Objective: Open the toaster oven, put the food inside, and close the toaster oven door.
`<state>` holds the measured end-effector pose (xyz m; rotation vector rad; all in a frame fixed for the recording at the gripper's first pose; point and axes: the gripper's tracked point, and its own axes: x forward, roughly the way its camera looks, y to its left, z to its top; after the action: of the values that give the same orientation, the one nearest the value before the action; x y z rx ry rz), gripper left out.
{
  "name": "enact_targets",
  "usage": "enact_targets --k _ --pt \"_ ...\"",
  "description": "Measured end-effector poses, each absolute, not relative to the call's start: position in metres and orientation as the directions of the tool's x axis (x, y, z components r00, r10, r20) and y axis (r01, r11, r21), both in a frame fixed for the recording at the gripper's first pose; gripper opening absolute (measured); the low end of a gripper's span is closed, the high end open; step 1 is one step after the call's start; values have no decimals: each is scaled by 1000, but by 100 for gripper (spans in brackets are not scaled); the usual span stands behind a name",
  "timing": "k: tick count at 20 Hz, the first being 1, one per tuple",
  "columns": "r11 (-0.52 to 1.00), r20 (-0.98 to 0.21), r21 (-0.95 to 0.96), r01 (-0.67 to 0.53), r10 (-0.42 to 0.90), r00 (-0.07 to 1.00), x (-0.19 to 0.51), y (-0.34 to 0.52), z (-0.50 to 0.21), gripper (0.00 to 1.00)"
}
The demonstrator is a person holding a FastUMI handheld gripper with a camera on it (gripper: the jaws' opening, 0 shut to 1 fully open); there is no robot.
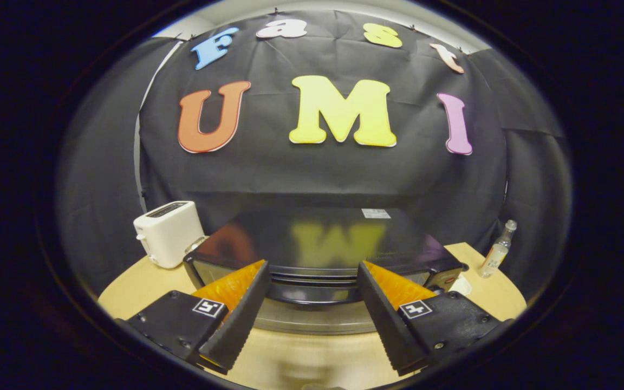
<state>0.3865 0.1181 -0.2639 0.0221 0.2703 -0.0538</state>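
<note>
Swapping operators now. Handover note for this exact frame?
Gripper: open, holding nothing, fingers spread either side of the toaster oven's door handle, not pressing on it.
Toaster oven: on the wooden table, just ahead of the fingers, seen from above its dark top; I cannot tell whether the door is shut or ajar.
Food: can't locate it from here.
Beside the oven: a white toaster on one side, a small clear bottle on the other.
Done: no step visibly finished.
Left: open the door, load the food, close the door.
</note>
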Motion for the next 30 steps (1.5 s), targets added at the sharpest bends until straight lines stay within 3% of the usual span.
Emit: enact_targets --k 13,30 --pt "998 -311 -15 56 -58 949 335 123 -276 100" --pt "997 -473 -72 38 -68 879 248 130 -362 100"
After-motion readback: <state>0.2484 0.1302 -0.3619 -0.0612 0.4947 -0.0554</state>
